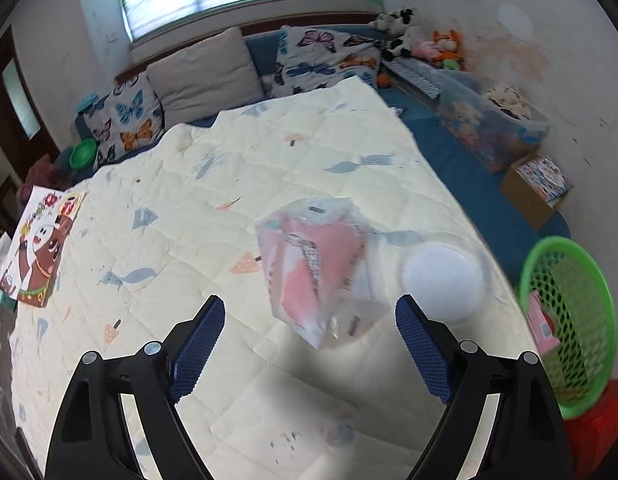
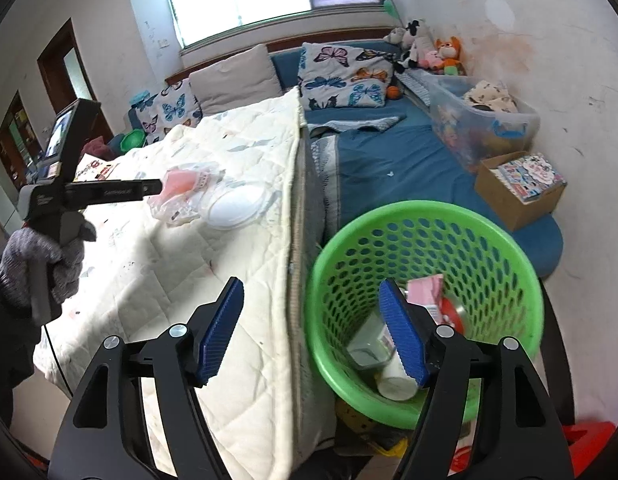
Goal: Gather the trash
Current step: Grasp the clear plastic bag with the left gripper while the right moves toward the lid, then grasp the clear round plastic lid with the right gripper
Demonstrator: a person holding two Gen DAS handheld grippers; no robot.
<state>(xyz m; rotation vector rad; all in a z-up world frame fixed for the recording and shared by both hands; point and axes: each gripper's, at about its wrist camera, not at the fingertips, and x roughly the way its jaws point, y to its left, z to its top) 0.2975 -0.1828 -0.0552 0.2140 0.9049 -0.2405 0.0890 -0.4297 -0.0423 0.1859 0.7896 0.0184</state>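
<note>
A crumpled clear wrapper with pink print (image 1: 317,268) lies on the cream quilt (image 1: 181,240). My left gripper (image 1: 311,308) hovers just short of it, open, its blue pads wide on either side and touching nothing. A white round lid (image 1: 443,280) rests beside the wrapper on the right. From the right wrist view, the wrapper (image 2: 181,188) and lid (image 2: 237,208) sit at the left gripper's tip (image 2: 159,187), which a gloved hand (image 2: 33,264) holds. My right gripper (image 2: 312,286) is open and empty above the bed edge. Beside it stands a green mesh basket (image 2: 425,210) holding a pink pack (image 2: 425,292) and a white cup (image 2: 397,380).
The basket (image 1: 589,280) stands on a red stool (image 1: 601,420) off the bed's right edge. A picture book (image 1: 41,248) lies at the quilt's left. Pillows (image 1: 205,76), a clear storage tub (image 2: 481,120) and a cardboard box (image 2: 517,196) sit on the blue bedding beyond.
</note>
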